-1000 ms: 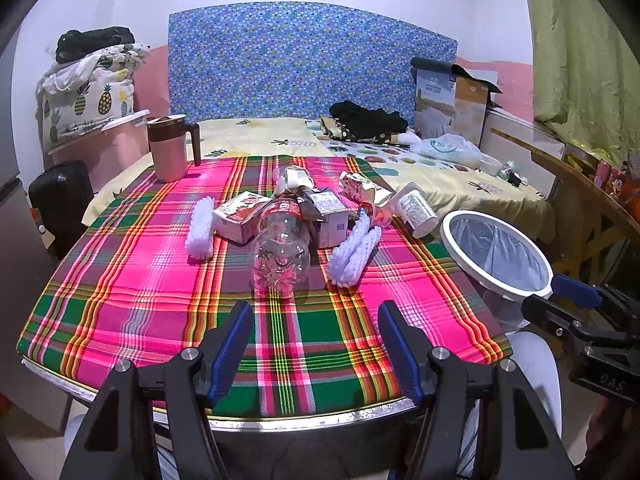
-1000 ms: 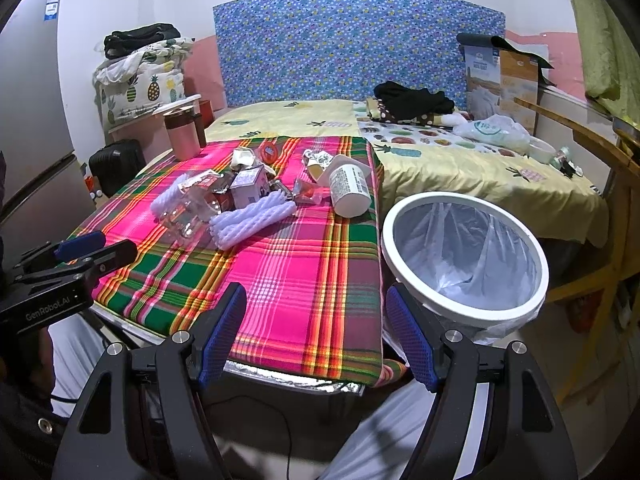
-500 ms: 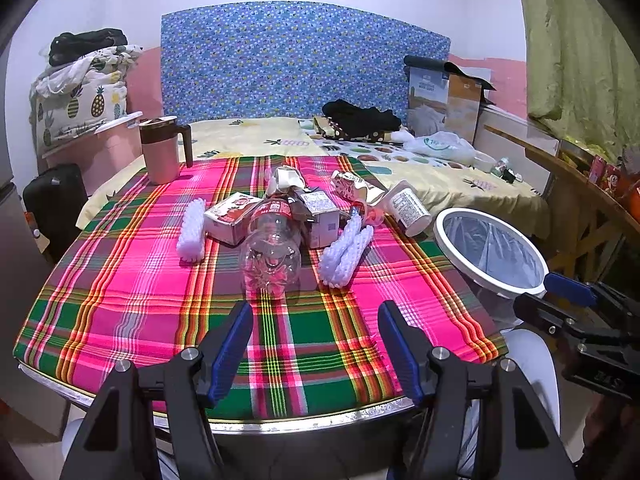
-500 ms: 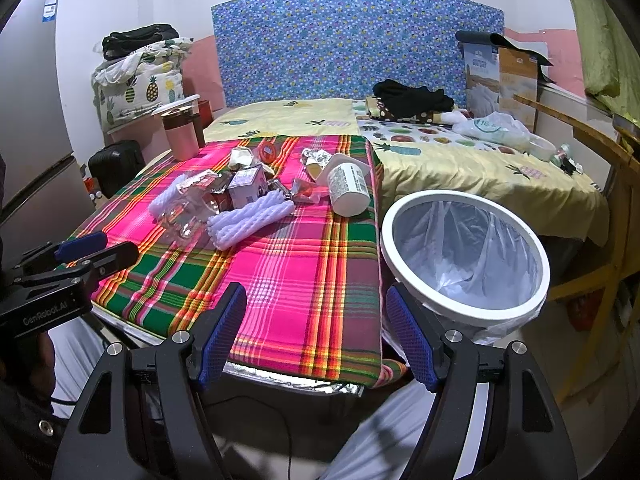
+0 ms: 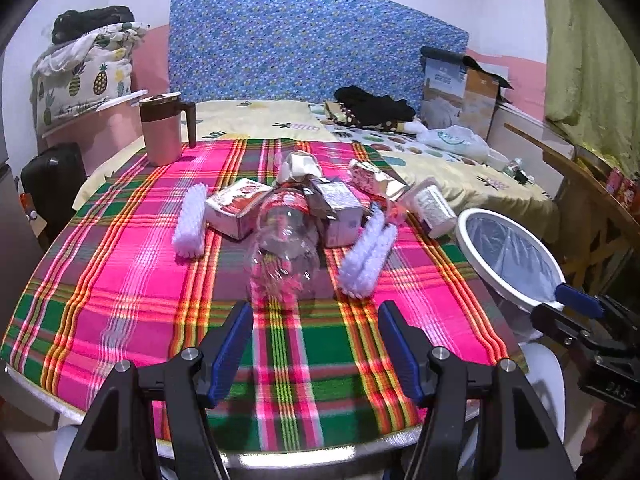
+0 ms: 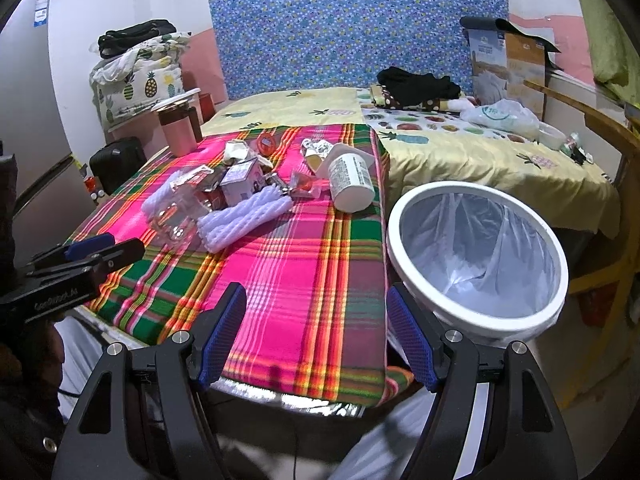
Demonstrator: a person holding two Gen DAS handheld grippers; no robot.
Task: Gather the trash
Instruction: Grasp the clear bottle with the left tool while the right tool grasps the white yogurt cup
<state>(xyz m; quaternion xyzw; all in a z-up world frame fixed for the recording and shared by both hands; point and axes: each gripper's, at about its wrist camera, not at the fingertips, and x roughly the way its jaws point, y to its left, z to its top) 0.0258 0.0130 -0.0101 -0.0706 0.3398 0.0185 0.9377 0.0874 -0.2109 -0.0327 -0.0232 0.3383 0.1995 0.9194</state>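
Trash sits in a heap across the middle of the surface (image 5: 120, 280), on its plaid cloth, and none of it has gone into the bin (image 6: 476, 320) yet, whose liner looks empty. Over the last second my left gripper (image 5: 316, 344) has crept forward and lined up, so the clear plastic bottle (image 5: 286, 252) lying on its side now fills more of the left wrist view and sits just beyond the blue pads (image 5: 232, 348), centred between them. Those jaws are spread wide and hold nothing. My right gripper (image 6: 316, 332) has barely shifted; it hovers over the near right corner of the cloth, jaws apart and empty too, with the bin just beside its right finger, off the edge of the surface.

Around the bottle lie a white foam sleeve (image 5: 191, 224) to the left, a small carton (image 5: 236, 208) touching the bottle's neck end, a second carton (image 5: 340, 212) on the other side, a bundle of pale foam netting (image 5: 368, 256) to the right, and a white tub (image 6: 352, 180) tipped over near the far right edge. A pink mug (image 5: 162, 128) stands apart at the back left; I take it as not trash.

I judge the change to mean the bottle is my first pick. It is light, round and likely to roll or crumple, so I would close across its body gently, then carry it right to the bin.
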